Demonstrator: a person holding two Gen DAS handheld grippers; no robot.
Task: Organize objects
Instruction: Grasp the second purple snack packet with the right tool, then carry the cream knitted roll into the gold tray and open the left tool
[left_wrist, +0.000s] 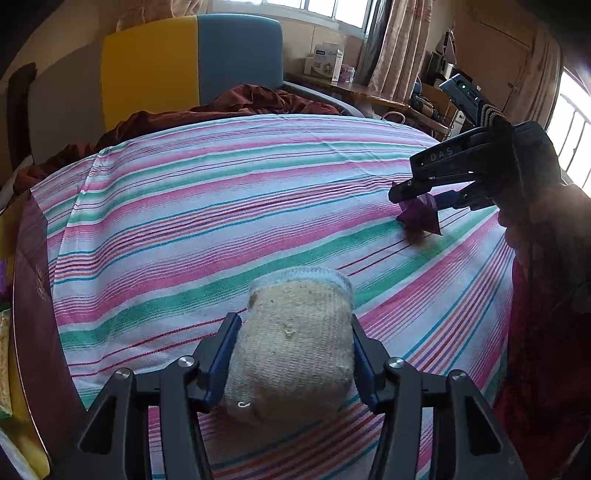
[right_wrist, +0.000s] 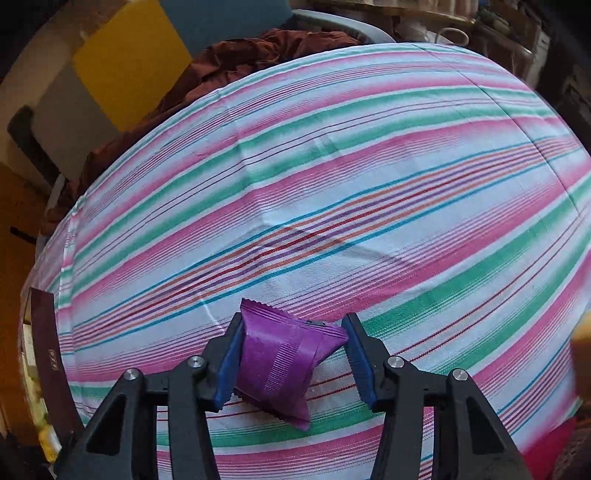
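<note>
- The left gripper (left_wrist: 291, 350), black with blue ribbed pads, pinches a rolled beige knitted sock with a pale blue cuff (left_wrist: 295, 343); both pads press into its nubbly, pilled sides just above the bed.
- The right gripper (right_wrist: 291, 354) clamps a crinkly purple foil snack packet with serrated ends (right_wrist: 284, 358); the left pad dents its side, the right pad meets its pinched corner, and the lower end lies on the cloth.
- Both things sit over a woven cotton bedsheet striped pink, green, white and teal (left_wrist: 229, 206), smooth with faint fold creases.
- A crumpled maroon blanket (left_wrist: 255, 99) lies at the sheet's far edge.
- A dark maroon glossy box (left_wrist: 37, 295) stands beside the sheet's left edge.
</note>
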